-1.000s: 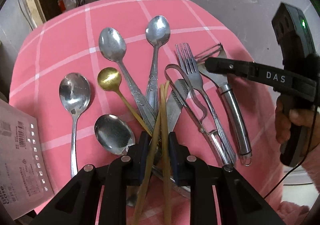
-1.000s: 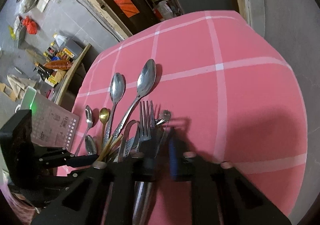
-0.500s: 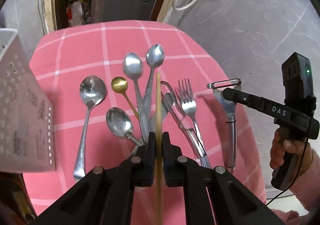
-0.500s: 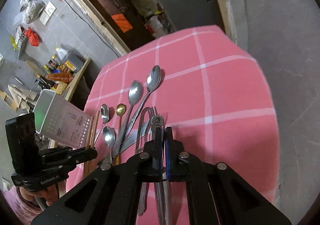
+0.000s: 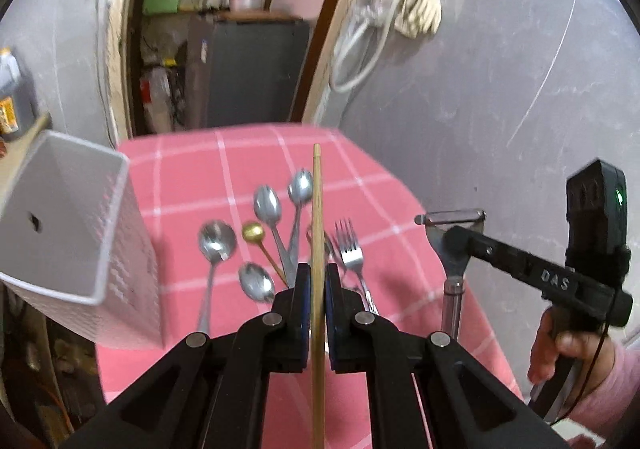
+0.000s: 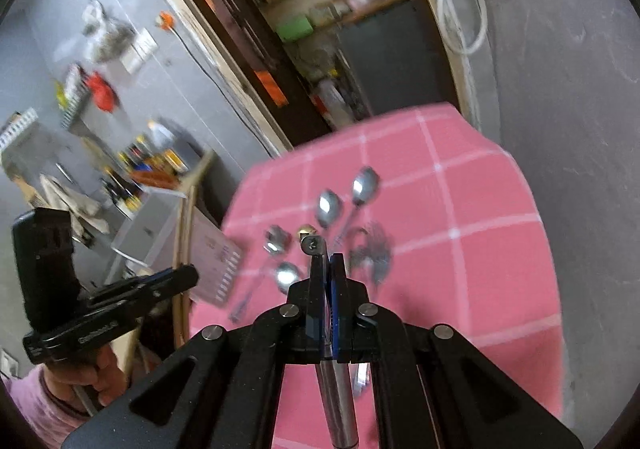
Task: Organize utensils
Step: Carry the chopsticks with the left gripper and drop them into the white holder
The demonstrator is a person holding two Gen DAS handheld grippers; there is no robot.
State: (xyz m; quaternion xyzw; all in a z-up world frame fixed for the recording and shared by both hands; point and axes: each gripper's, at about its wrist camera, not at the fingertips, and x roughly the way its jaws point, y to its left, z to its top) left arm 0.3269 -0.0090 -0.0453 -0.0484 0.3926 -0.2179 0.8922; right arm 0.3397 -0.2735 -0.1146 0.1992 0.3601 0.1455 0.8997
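Left wrist view shows my left gripper (image 5: 318,281) clamped on the thin pale wooden chopsticks (image 5: 317,209). I cannot tell if it is one stick or two pressed together. The pads grip them low on the shaft, so a long part stands out in front, above the pink checked tablecloth (image 5: 192,169).

My right gripper (image 5: 456,239) pinches the steel peeler with round metal handle (image 5: 454,291) just under its blade head, and the handle hangs down freely. In the right wrist view this gripper (image 6: 326,269) looks fully narrow on the flat neck of the peeler.

I judge the chopsticks are light and stiff but smooth, so they may pivot between the pads; a hold nearer the middle would be steadier. The peeler is heavier at the handle and slippery, and it can swing. The flat neck is a good place to hold it, away from the blade.

The white perforated plastic holder (image 5: 120,281) stands at the left edge of the cloth. Several steel spoons (image 5: 218,239), a small gold spoon (image 5: 253,231) and a steel fork (image 5: 350,245) lie on the cloth, well apart from the holder.
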